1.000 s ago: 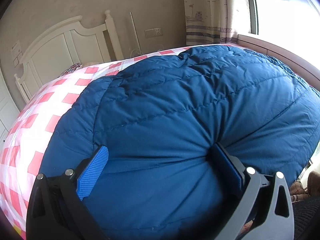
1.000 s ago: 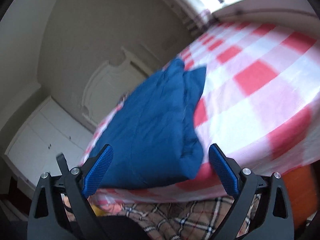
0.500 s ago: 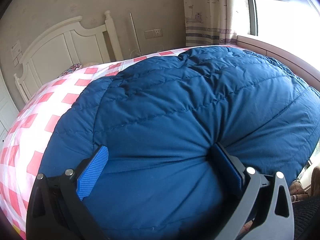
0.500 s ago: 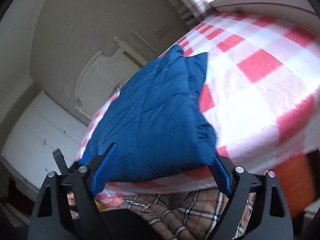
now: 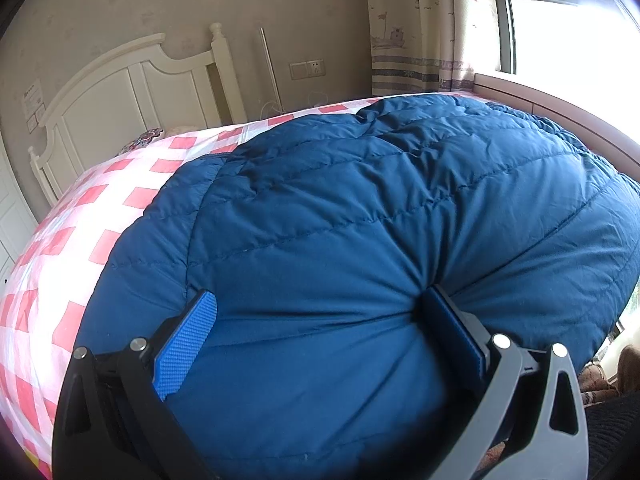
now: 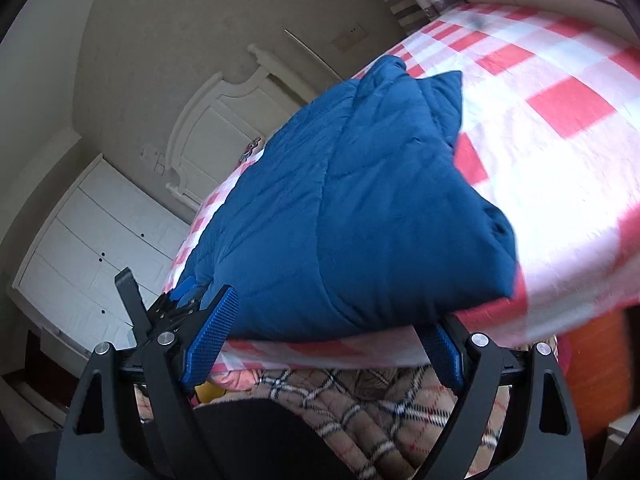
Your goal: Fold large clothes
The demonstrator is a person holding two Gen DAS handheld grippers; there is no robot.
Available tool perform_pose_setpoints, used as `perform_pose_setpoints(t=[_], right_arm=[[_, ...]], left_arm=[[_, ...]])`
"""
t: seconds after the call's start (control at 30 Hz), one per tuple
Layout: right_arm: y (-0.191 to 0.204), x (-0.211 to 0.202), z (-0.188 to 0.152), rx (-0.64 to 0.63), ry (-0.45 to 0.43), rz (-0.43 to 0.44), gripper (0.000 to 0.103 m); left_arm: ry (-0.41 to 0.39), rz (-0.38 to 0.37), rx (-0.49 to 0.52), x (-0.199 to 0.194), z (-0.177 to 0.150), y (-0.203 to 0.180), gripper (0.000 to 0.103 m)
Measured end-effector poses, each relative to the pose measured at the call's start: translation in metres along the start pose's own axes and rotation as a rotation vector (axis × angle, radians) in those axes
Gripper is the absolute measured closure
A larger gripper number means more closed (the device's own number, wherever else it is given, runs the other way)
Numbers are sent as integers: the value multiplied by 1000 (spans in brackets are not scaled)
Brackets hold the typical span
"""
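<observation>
A blue quilted down jacket lies folded on a bed with a red-and-white checked sheet. My left gripper is open, its jaws wide apart and pressed into the jacket's near edge, with the right finger sunk in a crease. In the right wrist view the jacket reaches the bed's edge. My right gripper is open at that edge, with the jacket's near hem between and just above its fingers. The left gripper also shows there at the jacket's left corner.
A white headboard stands at the far end of the bed. A curtain and a bright window are at the right. White cabinets stand by the bed. A plaid blanket lies below the bed's edge.
My right gripper has moved in toward the bed's edge, so the jacket's near hem now sits between its fingers. My left gripper has stayed pressed into the jacket.
</observation>
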State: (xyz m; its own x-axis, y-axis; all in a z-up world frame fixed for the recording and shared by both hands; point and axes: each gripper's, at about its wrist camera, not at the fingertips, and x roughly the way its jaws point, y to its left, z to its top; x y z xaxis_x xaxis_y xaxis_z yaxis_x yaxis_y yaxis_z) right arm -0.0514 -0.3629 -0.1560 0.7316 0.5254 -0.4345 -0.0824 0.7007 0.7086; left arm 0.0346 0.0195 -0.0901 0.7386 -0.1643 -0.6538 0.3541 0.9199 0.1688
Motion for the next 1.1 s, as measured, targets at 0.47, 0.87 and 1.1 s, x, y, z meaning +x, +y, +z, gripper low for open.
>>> perform_pose_setpoints(t=[0.47, 0.87, 1.1], right_arm=[[7, 48, 55, 76, -74, -205, 11], [16, 43, 58, -63, -188, -232, 59], [28, 35, 64, -103, -222, -217, 60]], left_arm=[[-12, -3, -8, -1, 0, -2, 2], [22, -11, -34, -6, 9, -7, 2], [-6, -52, -58, -16, 78, -11, 3]])
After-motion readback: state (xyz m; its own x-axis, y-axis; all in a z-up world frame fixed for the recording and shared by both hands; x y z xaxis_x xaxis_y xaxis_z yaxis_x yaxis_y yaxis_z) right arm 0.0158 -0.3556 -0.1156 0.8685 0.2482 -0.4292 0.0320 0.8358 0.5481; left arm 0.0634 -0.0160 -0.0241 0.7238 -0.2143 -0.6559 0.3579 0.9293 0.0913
